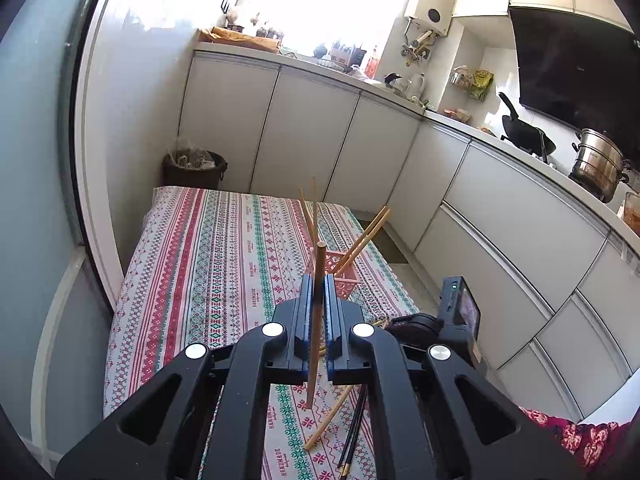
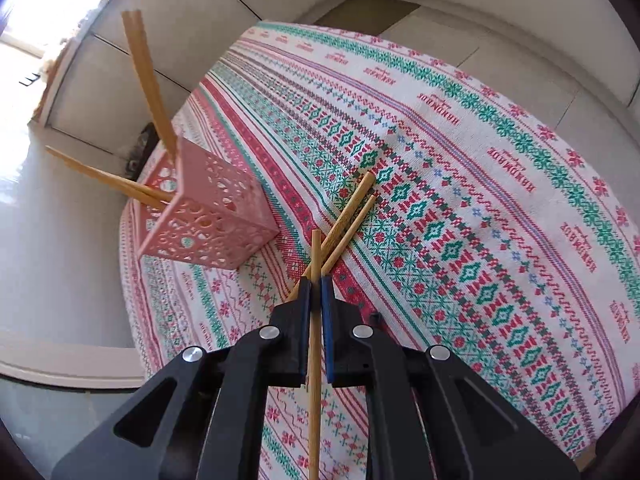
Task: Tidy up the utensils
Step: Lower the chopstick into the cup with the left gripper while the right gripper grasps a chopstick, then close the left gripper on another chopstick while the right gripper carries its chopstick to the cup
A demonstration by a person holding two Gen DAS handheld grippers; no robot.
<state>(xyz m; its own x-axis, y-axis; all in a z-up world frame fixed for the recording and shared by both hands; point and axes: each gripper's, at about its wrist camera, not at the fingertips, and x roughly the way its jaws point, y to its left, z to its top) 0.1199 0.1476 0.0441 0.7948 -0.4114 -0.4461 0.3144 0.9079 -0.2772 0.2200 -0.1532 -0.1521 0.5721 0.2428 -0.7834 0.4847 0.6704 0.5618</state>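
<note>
My left gripper (image 1: 319, 280) is shut on a bamboo chopstick (image 1: 316, 320) and holds it upright above the table, just short of the pink perforated holder (image 1: 346, 276). The holder has several bamboo chopsticks (image 1: 362, 236) leaning in it. My right gripper (image 2: 315, 280) is shut on another bamboo chopstick (image 2: 315, 360), to the right of the pink holder (image 2: 208, 216), which stands with chopsticks (image 2: 150, 80) in it. Two bamboo chopsticks (image 2: 352, 212) lie on the cloth beyond its tips.
The table has a red, green and white patterned cloth (image 1: 208, 264). A loose bamboo chopstick (image 1: 326, 420) and dark chopsticks (image 1: 354, 436) lie near its front edge. White kitchen cabinets (image 1: 500, 216) stand to the right, a bin (image 1: 194, 170) behind.
</note>
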